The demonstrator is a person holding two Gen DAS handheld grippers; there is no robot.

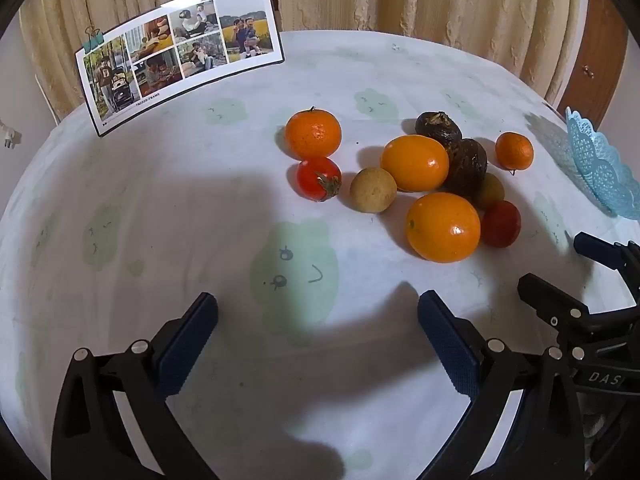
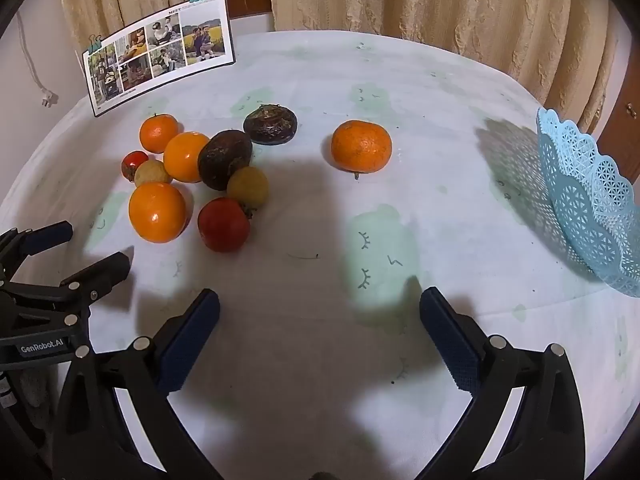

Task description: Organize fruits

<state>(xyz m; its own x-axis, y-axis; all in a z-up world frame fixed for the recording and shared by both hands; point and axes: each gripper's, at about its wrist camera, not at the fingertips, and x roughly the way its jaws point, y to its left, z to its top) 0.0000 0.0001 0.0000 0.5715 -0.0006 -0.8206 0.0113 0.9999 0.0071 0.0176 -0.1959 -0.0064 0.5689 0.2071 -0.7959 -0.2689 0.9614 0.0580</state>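
I hold my left gripper (image 1: 318, 332) spread and empty, near the fruit pile (image 2: 192, 176). One mandarin (image 2: 361, 146) lies apart, far of my spread right gripper (image 2: 320, 332), likely first for the basket (image 2: 592, 204) at right.

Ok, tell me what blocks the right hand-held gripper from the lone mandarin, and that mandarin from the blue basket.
Nothing visible: bare tablecloth lies between the open right hand-held gripper and the lone mandarin, and between it and the blue basket.
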